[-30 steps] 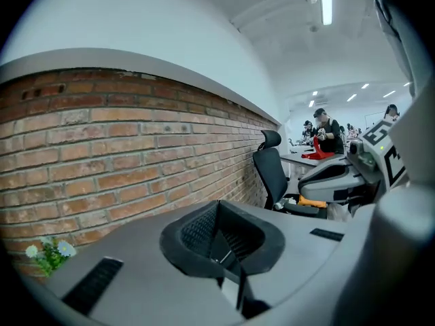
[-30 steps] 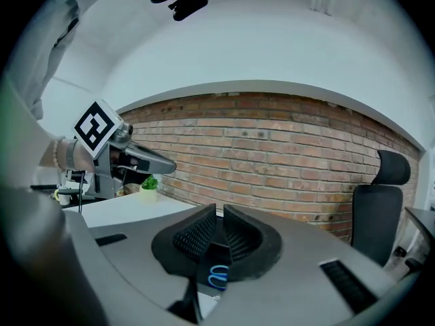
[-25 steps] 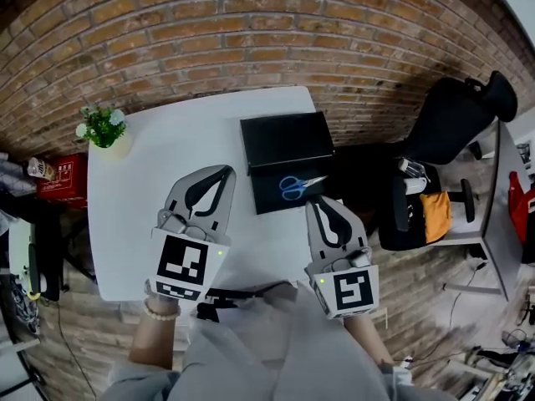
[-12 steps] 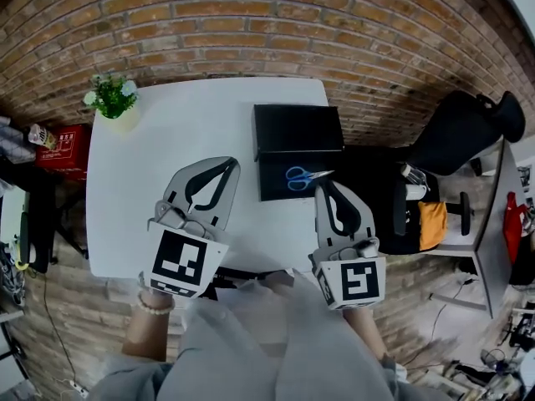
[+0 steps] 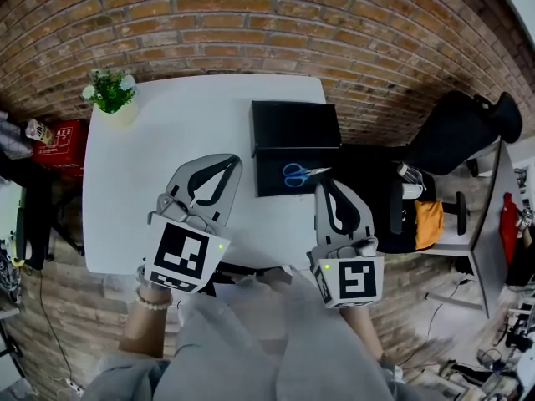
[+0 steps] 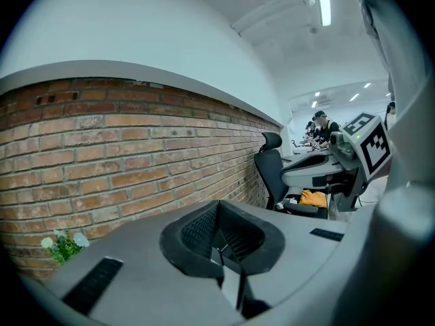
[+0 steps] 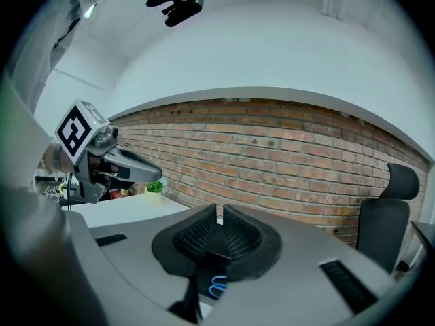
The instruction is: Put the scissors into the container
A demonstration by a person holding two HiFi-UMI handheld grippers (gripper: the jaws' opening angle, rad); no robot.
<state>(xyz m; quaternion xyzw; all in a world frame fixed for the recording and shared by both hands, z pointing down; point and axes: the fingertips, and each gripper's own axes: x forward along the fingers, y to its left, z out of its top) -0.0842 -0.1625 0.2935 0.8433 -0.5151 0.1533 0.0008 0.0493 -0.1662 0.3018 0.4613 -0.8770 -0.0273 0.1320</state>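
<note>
Blue-handled scissors (image 5: 299, 174) lie on the near black half of an open black container (image 5: 294, 124), which sits at the right side of the white table (image 5: 167, 140). My left gripper (image 5: 226, 164) hovers over the table's middle, left of the scissors. Its jaws are shut with nothing between them, as the left gripper view (image 6: 218, 206) also shows. My right gripper (image 5: 323, 183) is at the table's right edge, just near of the scissors, shut and empty. In the right gripper view (image 7: 220, 213) the blue handles of the scissors (image 7: 216, 287) peek out below the jaws.
A small potted plant (image 5: 110, 95) stands at the table's far left corner. A black office chair (image 5: 458, 128) and a seat with an orange item (image 5: 428, 223) are to the right. A red box (image 5: 63, 154) is left of the table. A brick wall runs behind.
The head view has shifted, so the table sits a little further right and higher in frame. Both grippers stay shut and hold about the same places.
</note>
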